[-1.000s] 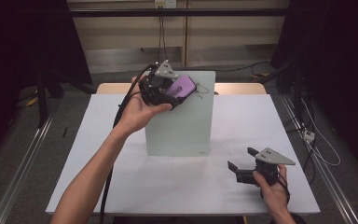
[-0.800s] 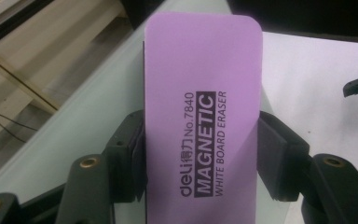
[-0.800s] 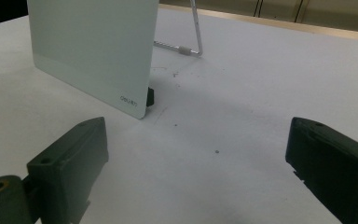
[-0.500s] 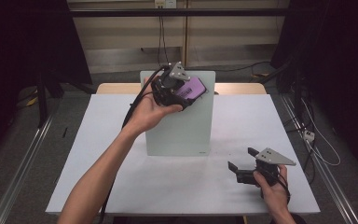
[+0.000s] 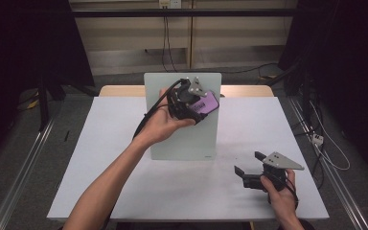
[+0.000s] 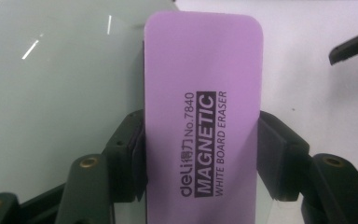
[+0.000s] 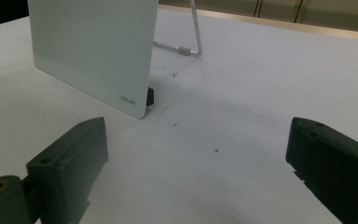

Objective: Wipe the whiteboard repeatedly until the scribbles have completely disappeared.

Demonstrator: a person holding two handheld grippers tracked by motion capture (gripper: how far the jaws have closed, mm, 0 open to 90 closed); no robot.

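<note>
A pale glass whiteboard [image 5: 182,139] stands upright on a wire stand in the middle of the white table [image 5: 100,158]. My left gripper [image 5: 199,106] is held up against the board's upper right part, shut on a purple magnetic whiteboard eraser [image 5: 206,104]. In the left gripper view the eraser [image 6: 203,116] sits clamped between both black pads, its flat side toward the board [image 6: 51,93]. My right gripper [image 5: 249,165] rests low on the table at the front right, open with nothing between its fingers. In the right gripper view the board's lower corner [image 7: 121,93] stands ahead of it.
The board's wire stand [image 7: 193,39] reaches back behind it on the table. Dark floor, rails and cables [image 5: 326,148] surround the table. A wooden edge [image 5: 249,90] shows at the table's far side.
My left gripper has moved to the right and a little down along the board with the eraser in it. The right gripper has stayed in place.
</note>
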